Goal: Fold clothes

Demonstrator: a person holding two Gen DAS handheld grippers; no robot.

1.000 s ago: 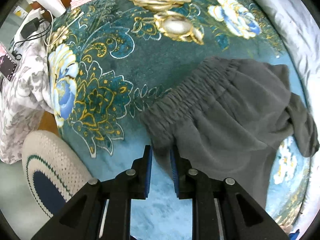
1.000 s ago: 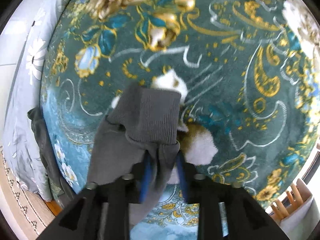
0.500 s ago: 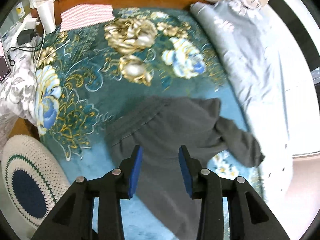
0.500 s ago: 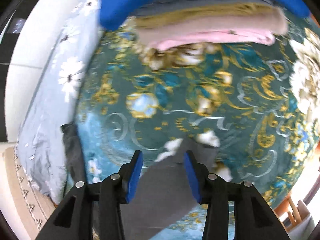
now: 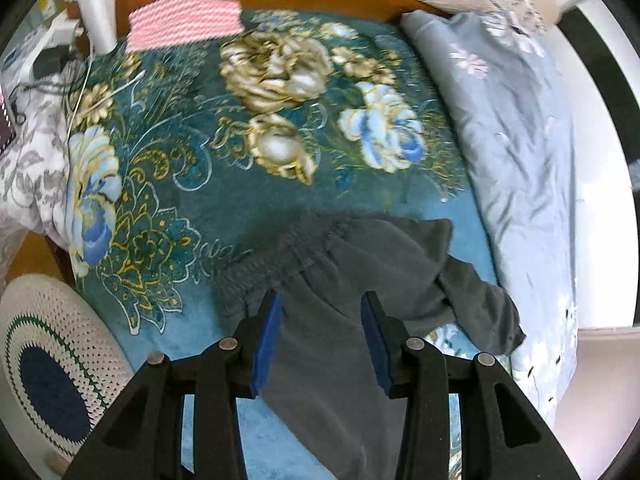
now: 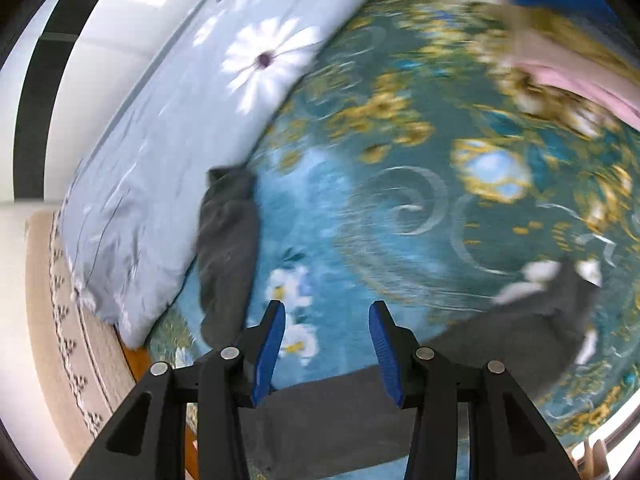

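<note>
Dark grey trousers [image 5: 352, 280] lie on the teal floral blanket [image 5: 192, 136], elastic waistband toward the left, one leg bunched toward the right. My left gripper [image 5: 320, 320] is open and empty, held above the trousers just below the waistband. In the right wrist view the trousers' near leg [image 6: 500, 344] runs along the bottom to its cuff at the right, and the other leg [image 6: 228, 240] lies crumpled by the quilt. My right gripper [image 6: 326, 332] is open and empty above the blanket [image 6: 400, 200] between the two legs.
A pale blue daisy quilt [image 5: 520, 140] lines the blanket's far side, also in the right wrist view [image 6: 168, 140]. A stack of folded clothes [image 6: 560, 40] sits at upper right. A pink folded cloth [image 5: 184, 24], a white cup [image 5: 96, 12] and a crocheted round mat [image 5: 44, 368] lie left.
Both grippers have let go of the trousers, opened and lifted back. The right wrist view has swung left toward the quilt and the crumpled leg.
</note>
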